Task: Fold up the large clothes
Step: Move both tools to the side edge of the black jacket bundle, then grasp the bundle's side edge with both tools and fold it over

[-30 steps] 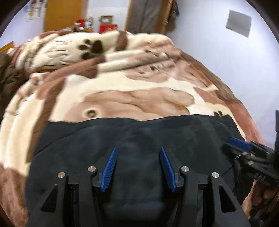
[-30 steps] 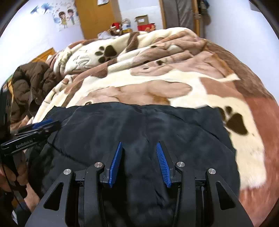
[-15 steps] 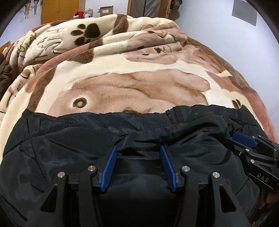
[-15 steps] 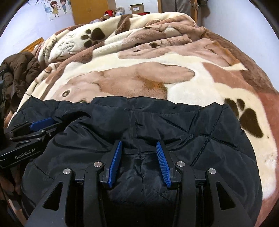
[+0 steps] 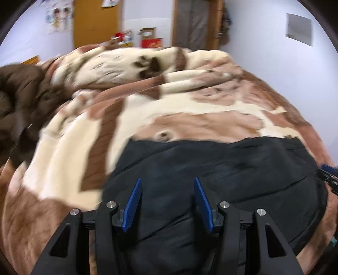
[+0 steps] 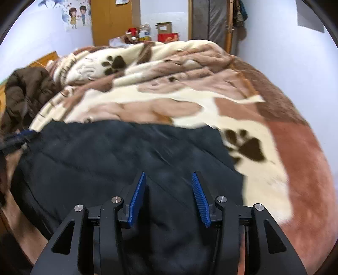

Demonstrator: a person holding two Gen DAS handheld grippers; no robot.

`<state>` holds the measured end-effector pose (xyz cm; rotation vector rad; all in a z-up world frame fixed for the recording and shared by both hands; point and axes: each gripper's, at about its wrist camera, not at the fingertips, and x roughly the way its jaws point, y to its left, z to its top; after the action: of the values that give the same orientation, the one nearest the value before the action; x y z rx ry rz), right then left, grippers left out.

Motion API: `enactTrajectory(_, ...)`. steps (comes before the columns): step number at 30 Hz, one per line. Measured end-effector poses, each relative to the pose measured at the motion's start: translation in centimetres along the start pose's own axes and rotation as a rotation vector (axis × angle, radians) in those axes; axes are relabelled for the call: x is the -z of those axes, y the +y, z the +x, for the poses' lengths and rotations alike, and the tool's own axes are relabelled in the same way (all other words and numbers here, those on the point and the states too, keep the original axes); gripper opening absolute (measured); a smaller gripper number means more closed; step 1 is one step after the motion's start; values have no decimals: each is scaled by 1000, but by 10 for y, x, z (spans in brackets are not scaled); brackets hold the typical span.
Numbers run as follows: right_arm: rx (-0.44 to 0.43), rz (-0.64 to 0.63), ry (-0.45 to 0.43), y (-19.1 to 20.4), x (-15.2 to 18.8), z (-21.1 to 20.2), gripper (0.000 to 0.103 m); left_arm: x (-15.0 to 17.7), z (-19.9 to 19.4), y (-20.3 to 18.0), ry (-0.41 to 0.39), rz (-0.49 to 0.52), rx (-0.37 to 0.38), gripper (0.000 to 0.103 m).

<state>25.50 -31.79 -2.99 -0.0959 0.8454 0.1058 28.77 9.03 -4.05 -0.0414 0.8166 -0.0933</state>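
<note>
Both views are motion-blurred, so fabric detail is soft. The black quilted padded jacket (image 5: 221,186) lies on the near part of the bed, on top of the cream-and-brown plush paw-print blanket (image 5: 190,101); its near edge is hidden under the gripper bodies in both views, and its stitching lines barely show.

The left hand-held gripper (image 5: 168,203) has its blue ribbed fingers (image 5: 132,208) spread wide over the jacket's near left part, nothing pinched between them. Whether the tips touch the cloth cannot be told.

The right hand-held gripper (image 6: 169,197) is likewise spread wide over the jacket (image 6: 118,160), near its right side, with nothing held. In the left view only its blue tip shows, cut off at the right edge (image 5: 328,174); in the right view the left gripper is a blurred dark-blue streak at the left edge (image 6: 19,137).

A brown puffy coat (image 6: 27,93) is heaped at the far left of the bed, partly cut off. At the far wall are an orange wooden door (image 6: 112,21), a cartoon children poster (image 6: 77,13), and a red box with an open cardboard box (image 6: 166,31). The box print is too small to read, as is any writing elsewhere.
</note>
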Motion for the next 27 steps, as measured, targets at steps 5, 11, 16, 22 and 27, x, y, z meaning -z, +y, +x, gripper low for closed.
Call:
enactTrajectory(5,15,70,65,-22,14,28,49,23,25,14,64,-42,-8,54)
enactTrajectory(11,14,98,12,-25,4,2,50,16,-4,25,-1,-81,22,54)
enactTrajectory(16,-12,175,7,-42,24,-14,50,34,-21,58,-7,-141,-25,54)
enactTrajectory(22,-34,294,82,-64,45,15,55,53,9,70,69,-203,-18,54)
enactTrajectory(27,-83,337,118,-77,39,40,61,43,32,67,84,-234,7,57)
